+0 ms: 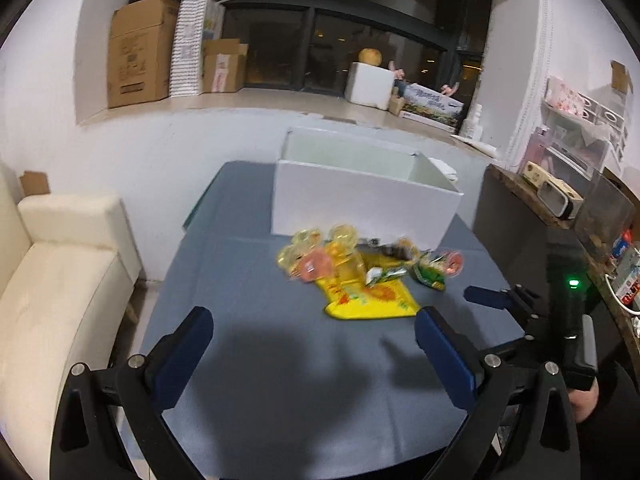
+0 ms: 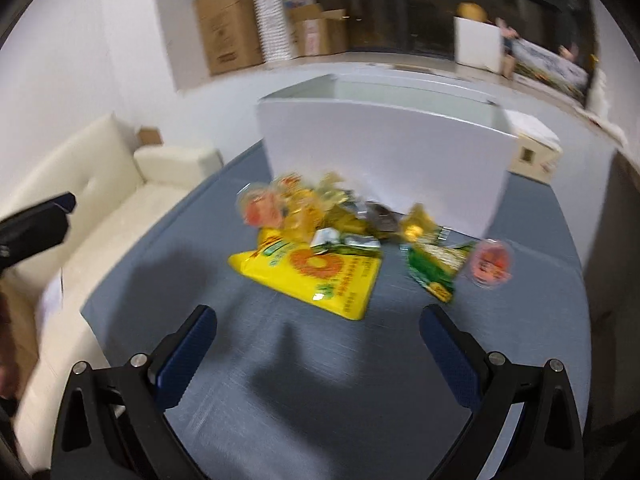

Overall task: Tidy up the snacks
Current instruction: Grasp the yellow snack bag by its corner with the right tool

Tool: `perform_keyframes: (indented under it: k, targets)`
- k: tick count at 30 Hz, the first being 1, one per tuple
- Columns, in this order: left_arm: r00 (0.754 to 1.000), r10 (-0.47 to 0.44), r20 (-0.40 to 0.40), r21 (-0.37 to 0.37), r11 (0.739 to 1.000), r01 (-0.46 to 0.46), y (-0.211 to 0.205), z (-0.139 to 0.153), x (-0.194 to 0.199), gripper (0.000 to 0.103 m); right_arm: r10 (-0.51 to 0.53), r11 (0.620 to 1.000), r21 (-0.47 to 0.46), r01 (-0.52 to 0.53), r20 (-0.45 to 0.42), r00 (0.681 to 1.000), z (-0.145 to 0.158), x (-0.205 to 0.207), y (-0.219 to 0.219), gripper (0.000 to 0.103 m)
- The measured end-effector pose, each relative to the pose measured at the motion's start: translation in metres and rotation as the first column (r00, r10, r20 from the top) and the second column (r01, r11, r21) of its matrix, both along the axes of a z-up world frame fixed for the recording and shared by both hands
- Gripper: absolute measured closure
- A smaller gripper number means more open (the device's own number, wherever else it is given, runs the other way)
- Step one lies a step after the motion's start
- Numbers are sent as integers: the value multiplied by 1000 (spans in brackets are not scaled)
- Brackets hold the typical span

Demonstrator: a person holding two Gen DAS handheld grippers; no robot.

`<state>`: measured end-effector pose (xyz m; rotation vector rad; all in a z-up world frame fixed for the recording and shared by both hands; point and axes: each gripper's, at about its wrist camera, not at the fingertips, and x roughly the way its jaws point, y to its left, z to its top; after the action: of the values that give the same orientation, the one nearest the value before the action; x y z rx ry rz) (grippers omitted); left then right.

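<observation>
Both tools spread wide, empty: left gripper point(image 1: 312, 330), right gripper point(image 2: 318, 328). Snack heap, yellow bag point(image 2: 316, 270) nearest; white bin point(image 1: 360, 204) beyond. Step: approach. Next: pick one packet.

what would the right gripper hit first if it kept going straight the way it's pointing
Probably the flat yellow snack packet, which lies straight ahead of the open right gripper on the grey-blue tablecloth. Blur makes depth uncertain. The large white box stands beyond.
</observation>
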<state>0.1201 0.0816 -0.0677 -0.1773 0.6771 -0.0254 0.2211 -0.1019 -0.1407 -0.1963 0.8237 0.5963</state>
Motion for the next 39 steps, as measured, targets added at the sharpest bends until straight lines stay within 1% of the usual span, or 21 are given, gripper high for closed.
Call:
perform_keyframes:
  k: [3, 6, 8, 9, 11, 12, 13, 14, 15, 16, 19, 21, 25, 26, 27, 29, 30, 32, 35, 37, 39]
  targets:
    - [1000, 11, 0, -9, 1000, -11, 7, -2, -6, 0, 36, 998, -52, -36, 6, 999, -13, 4, 27, 0]
    - [1000, 16, -6, -9, 1000, -16, 14, -5, -11, 0, 77, 990, -124, -71, 44, 996, -23, 9, 54, 0]
    - [1000, 20, -4, -7, 1000, -20, 16, -5, -12, 0, 85, 984, -161, -75, 61, 994, -31, 16, 68, 0]
    - [1000, 20, -5, -10, 1000, -20, 18, -5, -13, 0, 79, 981, -183, -69, 48, 996, -37, 24, 74, 0]
    - [1000, 20, -4, -11, 1000, -20, 20, -6, -15, 0, 65, 979, -192, -60, 21, 998, -45, 33, 77, 0]
    - [1000, 21, -4, -13, 1000, -21, 22, -7, -15, 0, 53, 978, -204, -48, 16, 998, -50, 39, 79, 2]
    - [1000, 20, -5, -15, 1000, -20, 23, -7, -15, 0, 55, 980, -192, -51, 19, 998, -52, 41, 78, 4]
    - [1000, 17, -6, -15, 1000, -17, 23, -8, -15, 0, 46, 984, -174, -44, 5, 999, -51, 45, 77, 9]
    - [1000, 18, -8, -16, 1000, -18, 24, -10, -14, 0, 38, 986, -165, -37, 6, 999, -51, 46, 77, 20]
    - [1000, 19, -12, -20, 1000, -20, 25, -11, -13, 0, 46, 985, -168, -45, 2, 999, -50, 49, 79, 21]
    - [999, 22, -28, -32, 999, -23, 26, -16, -8, 0, 51, 985, -162, -51, -3, 999, -48, 49, 81, 31]
    - [1000, 19, -21, -35, 999, -20, 26, -16, -10, 0, 55, 988, -145, -53, 9, 998, -43, 44, 79, 40]
    - [999, 26, -30, -32, 999, -27, 28, -20, -8, 0, 70, 995, -75, -69, 7, 998, -28, 31, 67, 50]
    - [999, 29, -31, -37, 999, -31, 28, -21, -8, 0, 74, 996, -53, -74, 5, 997, -23, 29, 65, 53]
    - [999, 30, -30, -46, 998, -31, 29, -21, -7, 0, 76, 997, -32, -75, 9, 997, -16, 26, 62, 60]
    - [999, 26, -28, -50, 998, -27, 27, -21, -6, 0, 74, 997, 16, -75, 23, 997, 0, 19, 55, 67]
    - [999, 23, -28, -44, 999, -24, 25, -21, -5, 0, 75, 996, 37, -76, 22, 997, 5, 17, 51, 68]
    - [999, 20, -34, -30, 999, -21, 21, -23, -2, 0, 77, 996, 46, -78, 19, 997, 11, 15, 47, 69]
    - [999, 12, -33, -31, 999, -13, 17, -23, 0, 0, 76, 990, 118, -77, 17, 997, 23, 8, 33, 70]
    - [999, 5, -35, -29, 1000, -6, 13, -25, 1, 0, 74, 989, 122, -78, 39, 997, 30, 3, 26, 70]
    - [999, -2, -42, -23, 1000, 1, 8, -27, 5, 0, 63, 986, 154, -66, 23, 998, 32, 4, 20, 71]
